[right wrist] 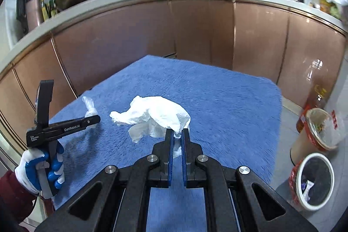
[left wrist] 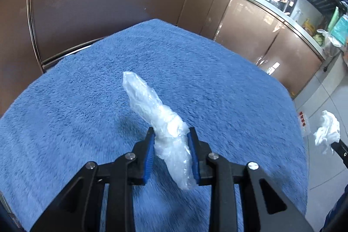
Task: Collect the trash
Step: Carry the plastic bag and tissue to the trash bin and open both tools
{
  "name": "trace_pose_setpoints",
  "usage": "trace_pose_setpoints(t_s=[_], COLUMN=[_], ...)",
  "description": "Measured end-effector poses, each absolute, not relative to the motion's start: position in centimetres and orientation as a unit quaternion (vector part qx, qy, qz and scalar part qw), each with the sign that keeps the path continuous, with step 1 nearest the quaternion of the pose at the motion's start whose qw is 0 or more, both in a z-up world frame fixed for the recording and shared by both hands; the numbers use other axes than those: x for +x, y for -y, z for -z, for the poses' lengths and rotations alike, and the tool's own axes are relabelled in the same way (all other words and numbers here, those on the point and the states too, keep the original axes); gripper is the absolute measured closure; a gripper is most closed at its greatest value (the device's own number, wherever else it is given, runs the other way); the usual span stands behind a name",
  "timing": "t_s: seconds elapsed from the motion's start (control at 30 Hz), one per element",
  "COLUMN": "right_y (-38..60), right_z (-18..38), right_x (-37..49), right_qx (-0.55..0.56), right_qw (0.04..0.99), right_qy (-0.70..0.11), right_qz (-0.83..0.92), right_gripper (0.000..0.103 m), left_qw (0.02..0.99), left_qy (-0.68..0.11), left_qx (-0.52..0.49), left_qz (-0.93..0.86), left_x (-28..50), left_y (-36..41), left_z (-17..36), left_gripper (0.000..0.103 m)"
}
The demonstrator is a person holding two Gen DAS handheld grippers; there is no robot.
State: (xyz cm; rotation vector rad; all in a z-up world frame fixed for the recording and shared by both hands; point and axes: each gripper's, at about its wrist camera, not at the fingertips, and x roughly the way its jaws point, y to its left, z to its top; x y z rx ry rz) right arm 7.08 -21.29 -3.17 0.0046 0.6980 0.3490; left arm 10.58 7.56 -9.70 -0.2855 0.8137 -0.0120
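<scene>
My left gripper (left wrist: 171, 134) is shut on a crumpled clear plastic wrap (left wrist: 152, 108) and holds it above the blue towel (left wrist: 87, 101). The wrap sticks out past the fingertips and hangs down between the pads. My right gripper (right wrist: 177, 133) is shut on a crumpled white tissue (right wrist: 156, 115) and holds it above the blue towel (right wrist: 228, 106). The left gripper (right wrist: 93, 120) with its plastic wrap (right wrist: 89, 107) shows at the left of the right wrist view, held by a gloved hand (right wrist: 41, 166). The tissue (left wrist: 327, 131) shows at the right edge of the left wrist view.
Two open round containers stand on the floor to the right of the towel: a paper cup (right wrist: 322, 130) and a white-rimmed one with dark contents (right wrist: 315, 181). An oil bottle (right wrist: 315, 93) stands behind them. Copper cabinets (right wrist: 195, 36) curve behind the towel.
</scene>
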Motion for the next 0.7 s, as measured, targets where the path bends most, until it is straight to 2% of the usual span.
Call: trace_pose_setpoints(t_s=[0.37, 0.7], right_y=[29.0, 40.8], right_z=[1.2, 3.1], right_x=[1.0, -2.7], right_qx=[0.052, 0.115], right_qw=[0.947, 0.951], right_qy=[-0.299, -0.286], right_qz=[-0.108, 0.032], right_gripper=[0.097, 0.097], left_qw=[0.921, 0.902], left_qy=[-0.369, -0.378], left_qx=[-0.097, -0.018], left_qz=[0.075, 0.207], left_x=[7.6, 8.1], left_y=[-1.0, 13.4], left_z=[4.6, 2.9], left_gripper=[0.076, 0.076])
